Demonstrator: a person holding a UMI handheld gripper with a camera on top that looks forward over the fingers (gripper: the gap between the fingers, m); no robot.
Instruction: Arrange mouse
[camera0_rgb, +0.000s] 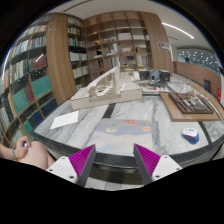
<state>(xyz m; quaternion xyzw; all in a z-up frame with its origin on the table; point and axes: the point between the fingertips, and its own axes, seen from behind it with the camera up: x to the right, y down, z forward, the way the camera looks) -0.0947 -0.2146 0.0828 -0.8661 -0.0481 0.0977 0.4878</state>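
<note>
A white computer mouse (190, 132) lies on the marble-patterned table (110, 115), to the right, beyond my right finger. A light blue mouse mat with pink patches (130, 132) lies on the table straight ahead, beyond the fingers. My gripper (116, 160) is open and empty, its two magenta pads (83, 160) wide apart, held above the table's near edge. Nothing stands between the fingers.
A person's hand (25, 150) rests at the table's near left. A white sheet of paper (66, 119) lies on the left. Architectural models (105, 90) and a wooden tray (190, 103) stand further back. Bookshelves (40, 65) line the left wall and the back.
</note>
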